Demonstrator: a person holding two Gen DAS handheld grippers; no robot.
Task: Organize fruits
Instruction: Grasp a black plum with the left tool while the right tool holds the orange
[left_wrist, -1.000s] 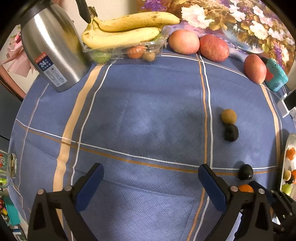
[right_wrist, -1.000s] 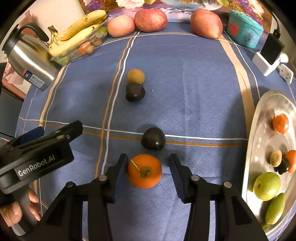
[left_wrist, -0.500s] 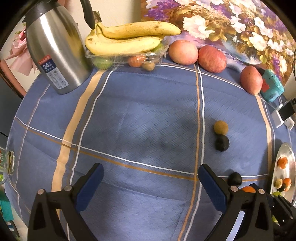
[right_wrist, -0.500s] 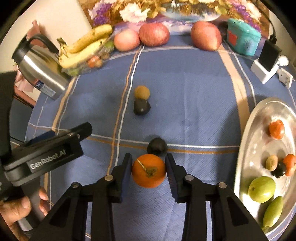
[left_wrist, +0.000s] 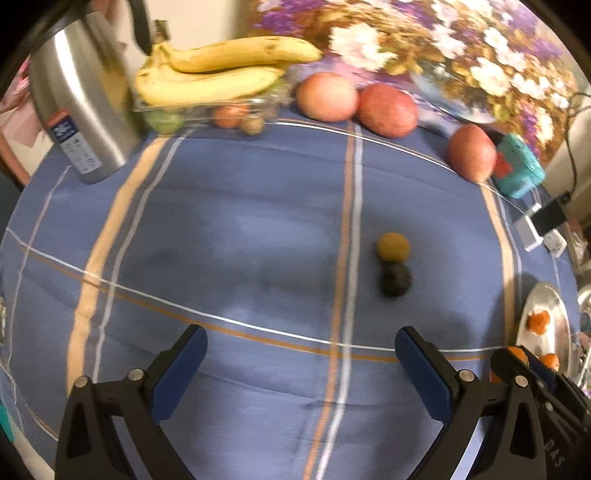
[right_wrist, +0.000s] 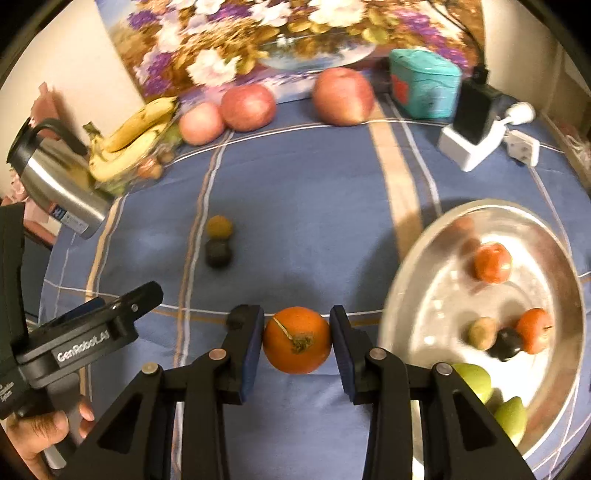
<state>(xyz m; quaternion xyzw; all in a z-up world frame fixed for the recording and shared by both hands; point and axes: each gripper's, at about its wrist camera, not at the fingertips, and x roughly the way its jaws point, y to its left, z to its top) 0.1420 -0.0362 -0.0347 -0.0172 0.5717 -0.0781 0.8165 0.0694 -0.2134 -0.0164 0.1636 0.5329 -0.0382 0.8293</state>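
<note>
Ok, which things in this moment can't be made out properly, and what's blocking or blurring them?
- Dark fruit, right wrist view: mostly hidden behind the right gripper's finger.
- Orange, left wrist view: only a sliver shows behind the gripper bodies.
- Green fruits on the silver plate: partly covered by the gripper frame.
- Fruits in the clear tray under the bananas: motion-blurred, type unclear.

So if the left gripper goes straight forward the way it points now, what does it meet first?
Probably only bare tablecloth. The left gripper is open and empty; the small dark fruit lies right of its line. Depth is unclear.
</note>
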